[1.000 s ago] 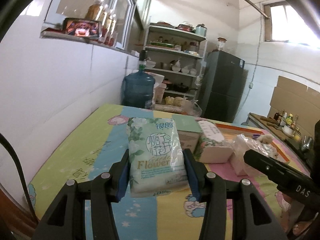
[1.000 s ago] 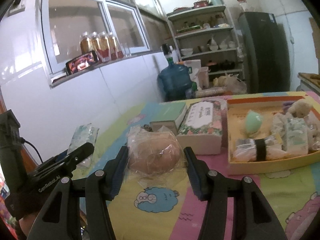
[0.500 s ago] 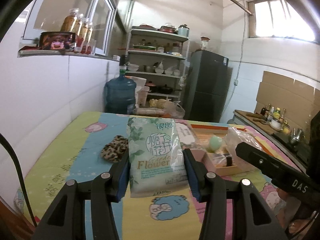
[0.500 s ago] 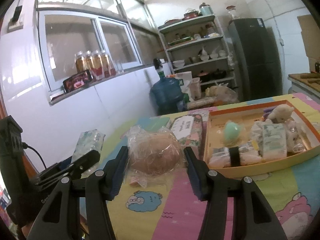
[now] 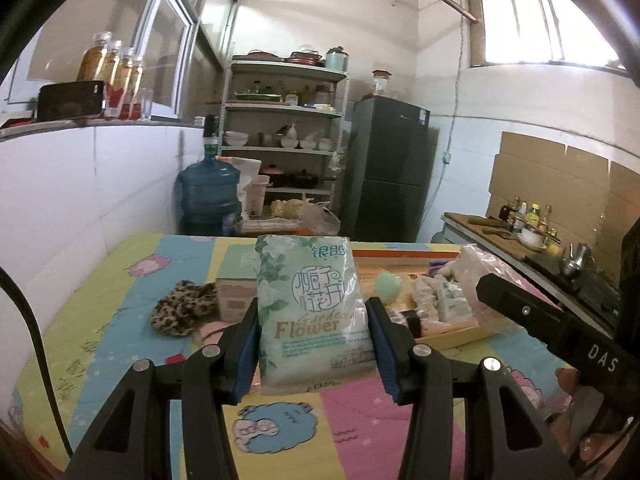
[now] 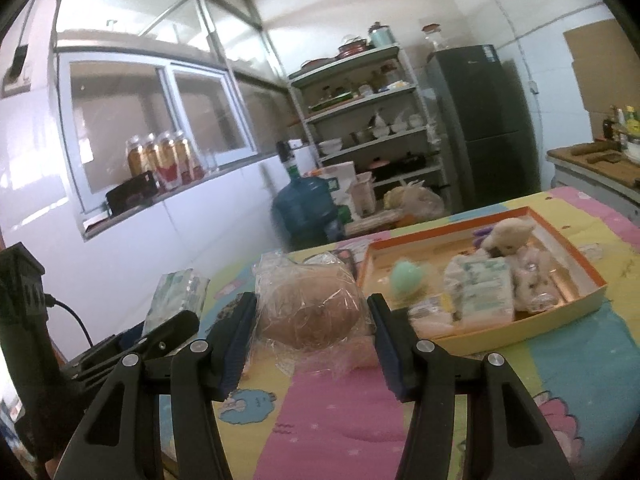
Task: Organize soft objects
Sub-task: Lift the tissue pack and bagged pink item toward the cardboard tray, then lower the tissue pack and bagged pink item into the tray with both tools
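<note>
Currently, your left hand-held gripper [image 5: 312, 322] holds an upright tissue pack [image 5: 310, 308] printed with flowers, its blue pads pressed on both sides, above the worktop [image 5: 100, 320] with its cartoon-patterned cover. Your right hand-held gripper [image 6: 312, 320] is clamped on a brown soft object wrapped in clear plastic [image 6: 308, 304], also lifted off the cover. In the right wrist view, the orange-rimmed tray [image 6: 560, 312] lies to the right of the wrapped object and contains a green egg-shaped item [image 6: 406, 278], a diaper pack [image 6: 482, 288] and a plush toy [image 6: 512, 236]. In the left wrist view, a leopard-print cloth item [image 5: 182, 310] lies on the cover left of the tissue pack, just beside a small box [image 5: 236, 292]. Your right hand-held gripper shows at that view's right edge, beside the tray.
</note>
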Demonstrator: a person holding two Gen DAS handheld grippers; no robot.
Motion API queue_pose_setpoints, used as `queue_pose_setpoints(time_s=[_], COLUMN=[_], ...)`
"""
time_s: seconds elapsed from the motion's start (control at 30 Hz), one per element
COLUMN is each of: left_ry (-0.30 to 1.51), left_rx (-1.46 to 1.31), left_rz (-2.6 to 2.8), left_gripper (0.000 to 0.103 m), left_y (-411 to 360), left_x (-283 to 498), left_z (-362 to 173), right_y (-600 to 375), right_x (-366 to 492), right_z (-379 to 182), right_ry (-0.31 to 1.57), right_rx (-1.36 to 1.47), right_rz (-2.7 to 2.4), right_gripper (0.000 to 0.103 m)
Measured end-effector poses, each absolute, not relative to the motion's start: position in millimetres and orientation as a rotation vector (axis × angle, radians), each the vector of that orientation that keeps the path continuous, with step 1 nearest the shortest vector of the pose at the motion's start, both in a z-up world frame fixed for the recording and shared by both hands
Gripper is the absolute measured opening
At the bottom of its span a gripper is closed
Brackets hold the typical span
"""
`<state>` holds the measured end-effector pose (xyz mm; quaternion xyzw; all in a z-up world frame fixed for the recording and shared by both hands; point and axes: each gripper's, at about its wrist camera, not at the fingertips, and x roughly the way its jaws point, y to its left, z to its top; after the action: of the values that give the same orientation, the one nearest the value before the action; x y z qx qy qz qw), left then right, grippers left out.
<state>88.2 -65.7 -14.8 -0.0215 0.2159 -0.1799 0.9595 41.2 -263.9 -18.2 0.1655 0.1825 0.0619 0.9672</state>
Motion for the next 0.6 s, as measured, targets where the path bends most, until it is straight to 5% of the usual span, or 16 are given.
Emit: queue_pose_setpoints(time_s=[0.6], left_ry=[0.418], left_rx=[-0.007], left_rz=[-0.481], left_gripper=[0.050], left_y=[-132], left_x=[94], left_z=[-7], right_y=[-332], right_x=[21], right_z=[-19], right_ry=[0.323], right_rx=[0.412], right_rz=[-0.007], right_gripper=[0.057])
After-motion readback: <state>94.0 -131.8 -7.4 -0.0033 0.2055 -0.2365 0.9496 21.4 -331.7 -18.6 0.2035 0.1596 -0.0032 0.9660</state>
